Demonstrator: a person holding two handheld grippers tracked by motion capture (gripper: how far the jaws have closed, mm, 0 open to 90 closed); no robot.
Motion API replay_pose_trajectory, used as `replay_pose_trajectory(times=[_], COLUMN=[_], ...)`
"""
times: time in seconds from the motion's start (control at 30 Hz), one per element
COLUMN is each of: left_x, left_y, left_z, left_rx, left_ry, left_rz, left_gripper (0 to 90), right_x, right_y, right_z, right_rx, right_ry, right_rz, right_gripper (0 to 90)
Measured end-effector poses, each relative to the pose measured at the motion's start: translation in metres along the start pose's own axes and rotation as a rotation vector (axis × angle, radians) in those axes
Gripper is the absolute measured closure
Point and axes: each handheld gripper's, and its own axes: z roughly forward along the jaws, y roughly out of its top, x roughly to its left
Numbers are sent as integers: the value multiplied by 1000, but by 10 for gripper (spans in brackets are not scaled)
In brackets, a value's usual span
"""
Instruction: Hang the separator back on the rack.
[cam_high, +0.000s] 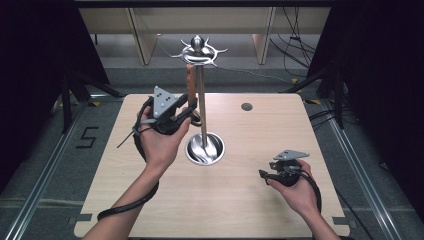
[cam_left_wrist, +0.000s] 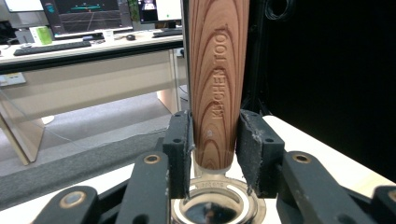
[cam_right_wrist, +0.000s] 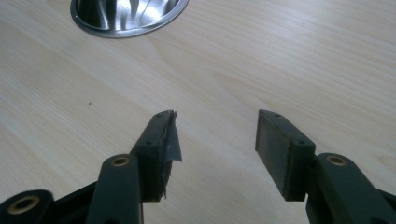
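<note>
A steel utensil stand (cam_high: 201, 105) rises from a round base (cam_high: 205, 149) at the table's middle, with hooks around its top knob (cam_high: 198, 49). Beside the pole a wooden-handled kitchen tool (cam_high: 190, 82) stands upright, its top up by the hooks. My left gripper (cam_high: 191, 109) is shut on the lower end of that handle. In the left gripper view the handle (cam_left_wrist: 217, 84) reads "KITCHEN TOOL", both pads (cam_left_wrist: 180, 149) press on it, and its metal part (cam_left_wrist: 217, 205) sits below my left gripper (cam_left_wrist: 215, 144). My right gripper (cam_high: 263, 174) hovers open, empty, at the front right.
The light wooden table (cam_high: 240, 210) has a small dark round hole (cam_high: 246, 106) at the back right. In the right gripper view my right gripper (cam_right_wrist: 217, 116) points over bare tabletop towards the stand's base (cam_right_wrist: 128, 16). Dark curtains flank the table.
</note>
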Motion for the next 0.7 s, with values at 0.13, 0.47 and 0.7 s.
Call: replay_pose_trajectory(times=[0.13, 0.47, 0.7], left_x=[2, 6, 14], left_y=[1, 2, 0], left_z=[-5, -20, -32], left_rx=[-1, 26, 44], left_ry=[-5, -55, -89], left_rz=[0, -18, -52], left_gripper=[627, 561, 517], right_x=[-1, -1, 1], right_y=[0, 1, 0], right_z=[0, -1, 0], right_rx=[5, 7, -6], right_ry=[3, 1, -5], right_rz=[-5, 2, 18], right_gripper=[482, 481, 479])
